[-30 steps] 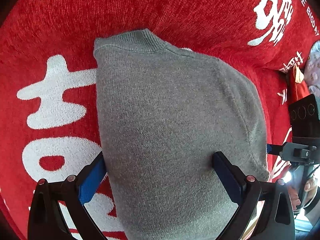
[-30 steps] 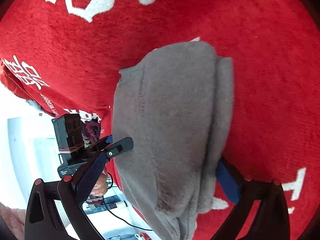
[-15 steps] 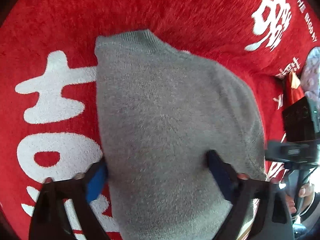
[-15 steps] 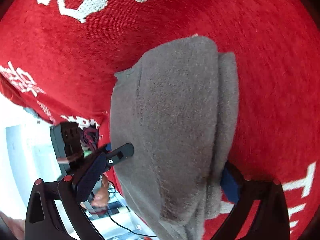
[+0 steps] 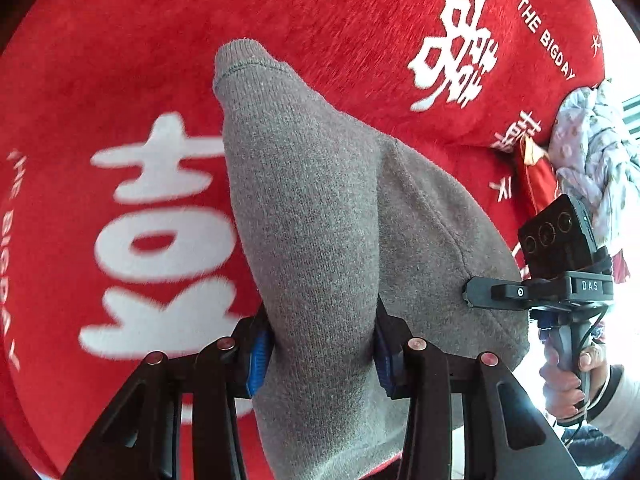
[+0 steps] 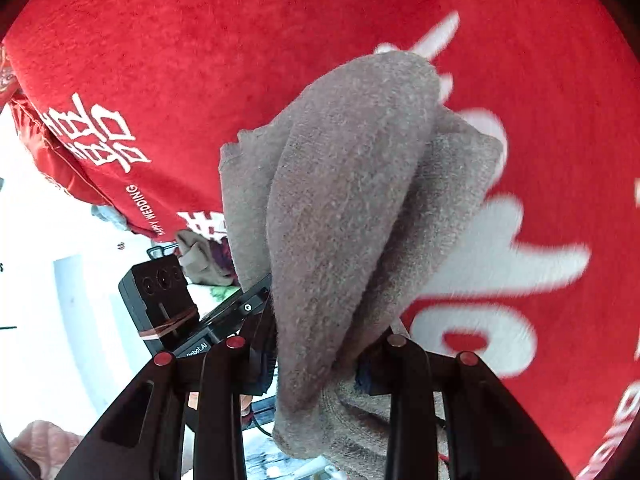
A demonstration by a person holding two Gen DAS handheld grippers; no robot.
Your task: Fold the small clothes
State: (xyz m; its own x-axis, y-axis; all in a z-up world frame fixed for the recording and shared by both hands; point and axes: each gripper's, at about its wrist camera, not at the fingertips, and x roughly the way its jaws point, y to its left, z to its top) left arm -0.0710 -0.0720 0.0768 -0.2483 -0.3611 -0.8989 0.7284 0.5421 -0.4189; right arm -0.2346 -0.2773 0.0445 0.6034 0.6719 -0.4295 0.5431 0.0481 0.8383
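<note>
A small grey knitted sweater (image 5: 320, 216) lies folded on a red blanket (image 5: 120, 60) with white characters. My left gripper (image 5: 320, 344) is shut on the sweater's near edge, the cloth bunched into a ridge between its blue pads (image 5: 256, 354). In the right wrist view my right gripper (image 6: 316, 356) is shut on the same sweater (image 6: 344, 200), which rises in thick folded layers between the jaws. The right gripper also shows in the left wrist view (image 5: 560, 280), at the sweater's right edge.
The red blanket (image 6: 160, 60) covers the whole surface and drops off at an edge near the right gripper. A pale floral cloth (image 5: 592, 152) lies beyond that edge. A hand (image 5: 568, 380) holds the right gripper's handle. White floor shows below.
Both grippers have closed from wide open onto the sweater. The cloth has bunched up into a ridge and lifted between the jaws.
</note>
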